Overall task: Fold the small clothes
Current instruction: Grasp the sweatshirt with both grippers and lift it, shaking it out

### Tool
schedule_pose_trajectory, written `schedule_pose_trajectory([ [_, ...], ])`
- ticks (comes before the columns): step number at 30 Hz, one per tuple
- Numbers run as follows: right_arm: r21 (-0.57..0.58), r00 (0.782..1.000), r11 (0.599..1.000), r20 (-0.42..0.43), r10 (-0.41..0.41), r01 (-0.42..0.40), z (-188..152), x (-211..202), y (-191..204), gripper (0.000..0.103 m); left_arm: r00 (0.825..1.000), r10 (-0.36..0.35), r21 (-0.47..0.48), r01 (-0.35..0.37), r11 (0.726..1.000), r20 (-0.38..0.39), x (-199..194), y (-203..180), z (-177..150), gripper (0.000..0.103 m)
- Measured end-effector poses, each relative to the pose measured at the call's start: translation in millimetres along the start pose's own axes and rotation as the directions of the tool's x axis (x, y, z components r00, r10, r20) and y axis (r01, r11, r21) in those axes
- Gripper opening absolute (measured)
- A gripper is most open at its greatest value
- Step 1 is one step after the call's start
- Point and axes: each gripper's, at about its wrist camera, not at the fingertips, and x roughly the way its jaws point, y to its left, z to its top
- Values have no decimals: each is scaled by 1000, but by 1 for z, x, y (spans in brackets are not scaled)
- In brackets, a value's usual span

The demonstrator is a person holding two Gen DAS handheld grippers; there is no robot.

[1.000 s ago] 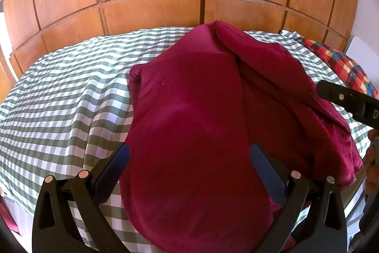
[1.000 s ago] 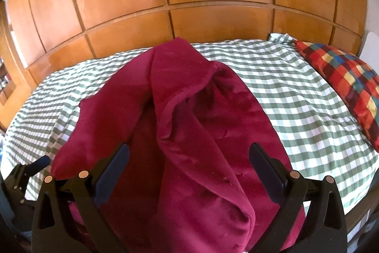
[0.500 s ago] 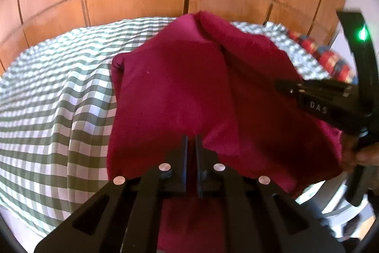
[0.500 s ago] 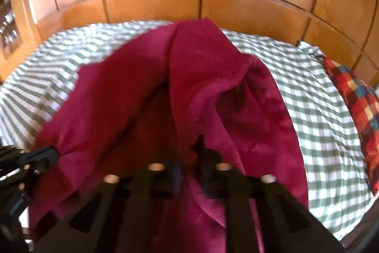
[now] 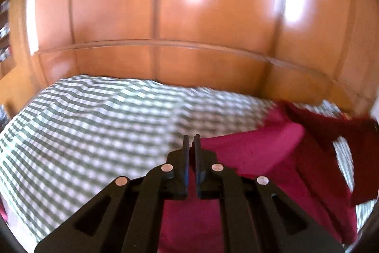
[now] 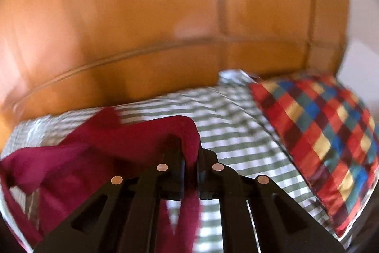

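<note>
A dark red garment [image 5: 255, 153] is lifted above the green-and-white checked bed [image 5: 94, 125]. My left gripper [image 5: 191, 139] is shut on the garment's left edge, and the cloth stretches away to the right and hangs down. In the right wrist view the same garment [image 6: 113, 146] drapes to the left. My right gripper [image 6: 189, 148] is shut on its right edge, with cloth bunched over the fingertips and hanging below. Both views are blurred by motion.
A glossy wooden panelled wall [image 5: 189, 27] runs behind the bed. A red, blue and yellow checked pillow [image 6: 319, 134] lies at the bed's right end. The checked sheet [image 6: 236, 115] lies between the garment and the pillow.
Both grippers went from open to shut on the garment's near edge, then lifted it off the bed and apart, so the cloth now hangs stretched between them.
</note>
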Motion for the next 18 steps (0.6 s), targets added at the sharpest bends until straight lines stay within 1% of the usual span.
schedule_pose_trajectory([
  [1, 45, 1000, 999, -22, -21, 22, 5, 14, -14, 6, 1000, 29, -53, -30, 998, -8, 15, 15, 15, 3],
  [2, 83, 997, 995, -48, -60, 64, 9, 30, -31, 6, 999, 45, -83, -46, 995, -14, 23, 24, 23, 3],
  [4, 139, 991, 984, -95, -95, 107, 11, 54, -53, 6, 993, 112, -170, -117, 978, -39, 47, 51, 43, 3],
  [5, 168, 988, 979, -120, -99, 119, 12, 67, -64, 6, 988, 145, -195, -152, 969, -50, 55, 61, 49, 0],
  [7, 176, 984, 974, -131, -119, 141, 10, 79, -69, 8, 974, 216, -218, -226, 950, -67, 71, 77, 64, 0],
  [8, 188, 983, 972, -141, -115, 141, 11, 84, -73, 21, 969, 231, -235, -245, 941, -83, 74, 84, 67, 13],
  [9, 198, 982, 969, -149, -116, 145, 12, 85, -75, 50, 967, 237, -257, -253, 933, -95, 76, 88, 68, 31],
  [10, 210, 982, 966, -146, -120, 149, 12, 83, -77, 66, 964, 247, -278, -264, 924, -94, 74, 93, 69, 60],
  [11, 222, 985, 963, -113, -128, 151, 14, 76, -79, 85, 964, 257, -290, -265, 920, -67, 67, 96, 65, 68],
  [12, 217, 987, 964, -83, -137, 152, 15, 67, -79, 87, 969, 244, -285, -245, 927, -43, 59, 95, 59, 68],
  [13, 209, 988, 966, -73, -138, 151, 16, 63, -81, 87, 976, 214, -264, -218, 940, -43, 54, 93, 52, 67],
  [14, 198, 991, 971, -65, -120, 131, 15, 53, -80, 87, 983, 174, -231, -182, 956, -57, 48, 88, 39, 66],
  [15, 184, 994, 978, -62, -91, 101, 11, 44, -77, 87, 988, 137, -210, -148, 966, -64, 44, 83, 29, 65],
  [16, 162, 996, 984, -66, -62, 72, 5, 37, -74, 87, 994, 75, -182, -88, 979, -79, 39, 77, 15, 63],
  [17, 129, 997, 991, -77, -23, 33, -5, 25, -67, 87, 995, 7, -149, -23, 989, -104, 32, 68, -1, 62],
  [18, 105, 995, 994, -93, 25, -16, -19, 15, -60, 87, 990, -55, -115, 40, 993, -129, 25, 58, -20, 61],
])
